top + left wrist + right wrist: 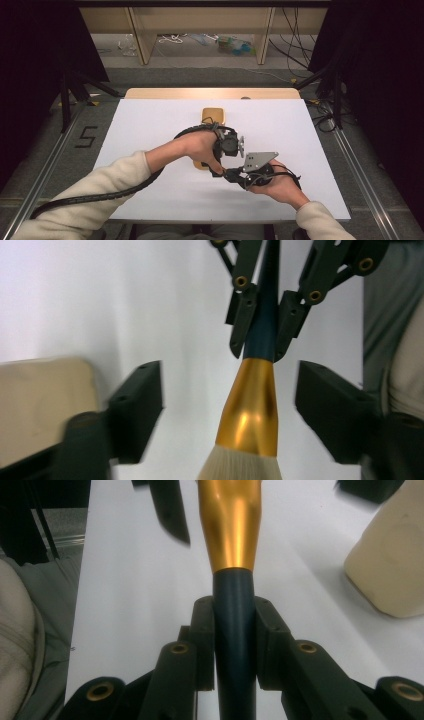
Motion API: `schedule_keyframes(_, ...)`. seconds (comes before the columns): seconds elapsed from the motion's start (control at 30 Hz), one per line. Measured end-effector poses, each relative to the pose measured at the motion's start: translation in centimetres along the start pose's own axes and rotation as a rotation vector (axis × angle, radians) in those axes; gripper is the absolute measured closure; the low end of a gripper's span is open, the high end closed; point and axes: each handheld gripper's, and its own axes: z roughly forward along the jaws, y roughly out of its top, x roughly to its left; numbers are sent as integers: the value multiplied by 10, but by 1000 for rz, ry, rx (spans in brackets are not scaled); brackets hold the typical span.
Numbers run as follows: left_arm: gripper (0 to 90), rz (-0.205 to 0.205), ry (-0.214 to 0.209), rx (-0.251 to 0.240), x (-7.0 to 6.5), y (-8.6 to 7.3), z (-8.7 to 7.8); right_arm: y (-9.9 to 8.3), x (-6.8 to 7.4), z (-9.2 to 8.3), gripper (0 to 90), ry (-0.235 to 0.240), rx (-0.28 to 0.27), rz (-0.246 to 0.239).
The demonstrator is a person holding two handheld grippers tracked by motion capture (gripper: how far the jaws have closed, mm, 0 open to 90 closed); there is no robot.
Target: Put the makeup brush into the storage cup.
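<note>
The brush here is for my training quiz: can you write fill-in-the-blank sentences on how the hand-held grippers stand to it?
1. The right hand-held gripper is shut on the brush's dark ____.
2. The brush has a ferrule coloured ____.
3. The left hand-held gripper's jaws stand ____ on either side of the ferrule, not touching it.

Missing words: handle; gold; open
</note>
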Motion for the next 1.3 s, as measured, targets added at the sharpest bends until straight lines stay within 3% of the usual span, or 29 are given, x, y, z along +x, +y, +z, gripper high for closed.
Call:
schedule_keyframes(0.07, 150, 2, 27, -45, 3, -5, -7, -1, -1, -1, 750, -10, -7, 13)
schedule_keyframes(0.17, 136, -49, 36, -119, 1, -16, -18, -1, -3, -2, 750, -30, -14, 14)
schedule_keyframes(0.3, 103, -84, 105, -156, 1, -37, -27, -2, -5, -4, 750, -55, -31, 26)
schedule_keyframes(0.57, 114, -163, 125, -222, -2, -76, -36, -3, -9, -6, 750, -80, -44, 54)
schedule_keyframes(0.63, 118, -213, 136, -261, -3, -84, -34, -3, -9, -6, 750, -91, -62, 58)
schedule_keyframes(0.8, 115, -277, 137, -313, -7, -104, -27, -3, -9, -7, 750, -105, -70, 59)
schedule_keyframes(0.93, 114, -309, 118, -417, -11, -120, -20, -2, -10, -9, 749, -104, -77, 59)
schedule_keyframes(0.97, 113, -310, 116, -419, -11, -123, -19, -2, -10, -9, 750, -111, -83, 58)
schedule_keyframes(1.0, 113, -355, 121, -463, -14, -125, -15, -2, -10, -8, 749, -118, -91, 60)
schedule_keyframes(1.03, 113, -337, 124, -452, -14, -129, -15, -2, -10, -9, 750, -116, -92, 62)
schedule_keyframes(1.1, 113, -383, 135, -501, -17, -135, -9, -2, -10, -9, 750, -118, -101, 72)
schedule_keyframes(1.13, 113, -375, 141, -500, -18, -138, -8, -1, -11, -10, 750, -119, -102, 69)
schedule_keyframes(1.3, 116, -436, 152, -587, -24, -150, 4, -1, -11, -10, 749, -123, -120, 76)
